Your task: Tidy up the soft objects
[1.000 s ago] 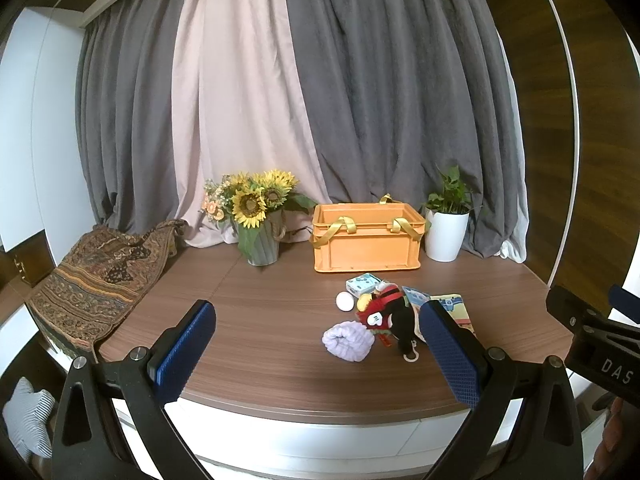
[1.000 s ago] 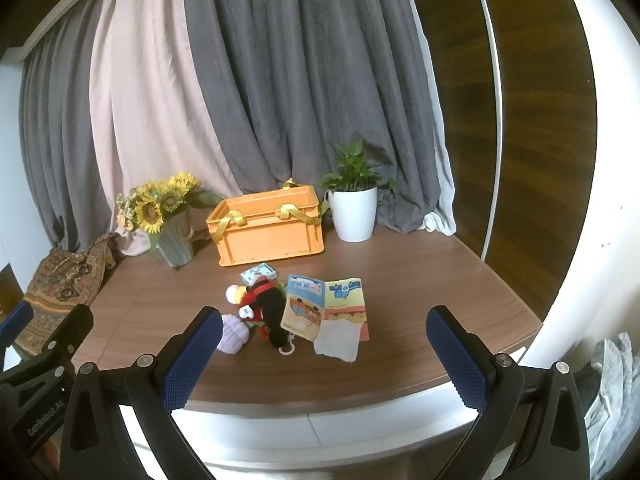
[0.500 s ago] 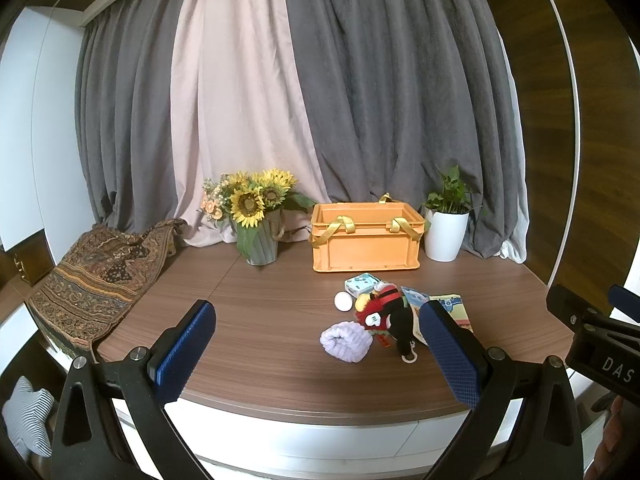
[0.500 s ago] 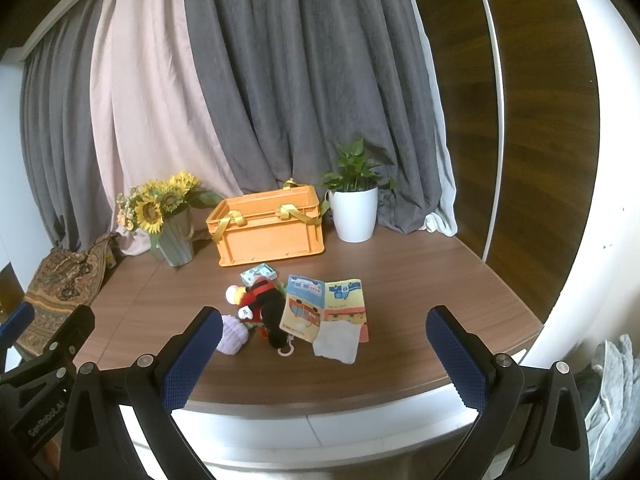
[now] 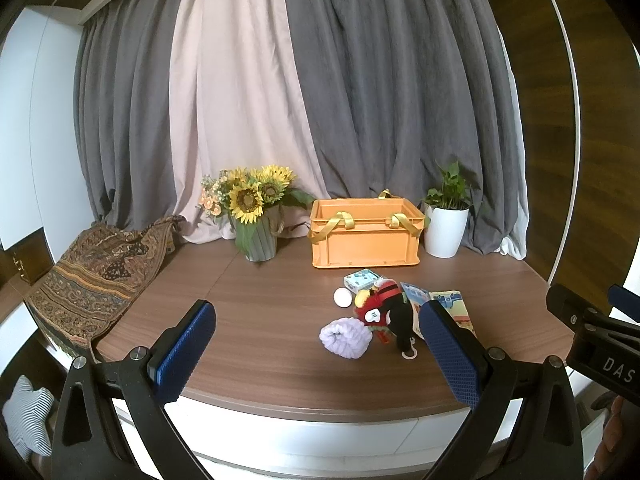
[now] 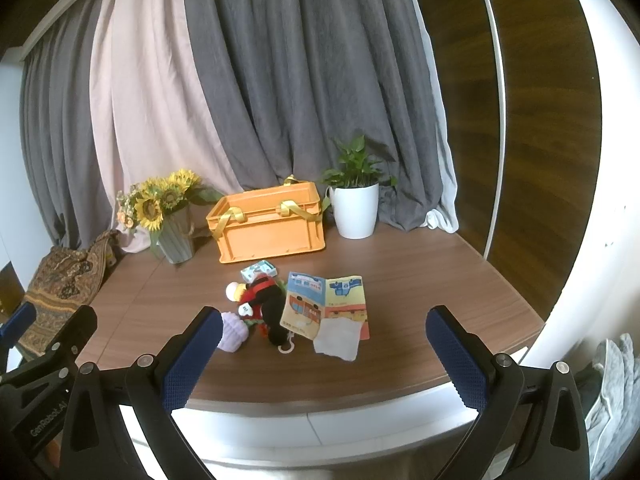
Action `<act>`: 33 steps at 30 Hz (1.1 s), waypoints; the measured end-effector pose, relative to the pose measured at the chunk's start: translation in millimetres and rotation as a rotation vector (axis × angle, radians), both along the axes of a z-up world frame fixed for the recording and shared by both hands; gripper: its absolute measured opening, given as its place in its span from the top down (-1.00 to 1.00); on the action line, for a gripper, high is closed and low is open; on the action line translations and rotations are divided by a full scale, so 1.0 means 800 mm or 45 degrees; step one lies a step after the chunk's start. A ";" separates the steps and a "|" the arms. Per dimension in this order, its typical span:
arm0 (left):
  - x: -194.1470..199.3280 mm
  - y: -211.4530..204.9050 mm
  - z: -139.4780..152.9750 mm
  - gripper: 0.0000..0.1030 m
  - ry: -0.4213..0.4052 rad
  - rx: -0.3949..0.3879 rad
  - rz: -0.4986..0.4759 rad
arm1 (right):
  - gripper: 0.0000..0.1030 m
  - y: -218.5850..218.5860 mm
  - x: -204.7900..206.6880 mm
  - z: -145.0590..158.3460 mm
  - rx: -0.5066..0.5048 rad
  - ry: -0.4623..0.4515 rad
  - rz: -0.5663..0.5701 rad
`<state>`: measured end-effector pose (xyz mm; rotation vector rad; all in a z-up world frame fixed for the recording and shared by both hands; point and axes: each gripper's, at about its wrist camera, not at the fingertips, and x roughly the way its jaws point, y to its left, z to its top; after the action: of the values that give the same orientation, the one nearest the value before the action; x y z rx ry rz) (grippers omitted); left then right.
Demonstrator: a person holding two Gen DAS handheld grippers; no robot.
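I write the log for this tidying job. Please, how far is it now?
Nothing looks done: I see nothing inside the orange crate, though its floor is hidden. Nothing is in hand: the left hand-held gripper and the right hand-held gripper are open, short of the table. Left: the purple roll, plush toy, cloth book and white cloth.
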<state>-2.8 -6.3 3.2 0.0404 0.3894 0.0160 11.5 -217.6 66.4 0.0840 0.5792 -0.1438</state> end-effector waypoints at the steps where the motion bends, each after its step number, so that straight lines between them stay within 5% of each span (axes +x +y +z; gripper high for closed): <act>1: 0.000 0.000 0.000 -1.00 0.000 0.000 -0.001 | -1.00 0.000 0.000 -0.001 0.001 0.002 0.000; 12: 0.001 -0.003 -0.014 -1.00 0.034 -0.009 -0.014 | -1.00 -0.001 0.001 0.000 0.003 0.009 -0.005; 20: 0.018 -0.008 -0.049 -1.00 0.126 0.016 -0.034 | -1.00 -0.008 0.003 -0.039 0.030 0.086 -0.011; 33: 0.122 -0.008 -0.088 -1.00 0.185 0.048 -0.168 | -0.98 -0.012 0.076 -0.094 0.078 0.206 -0.075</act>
<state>95.1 -12.9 -67.2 0.1046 0.5313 -0.1103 72.6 -227.0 -8.6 0.1496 0.7428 -0.1912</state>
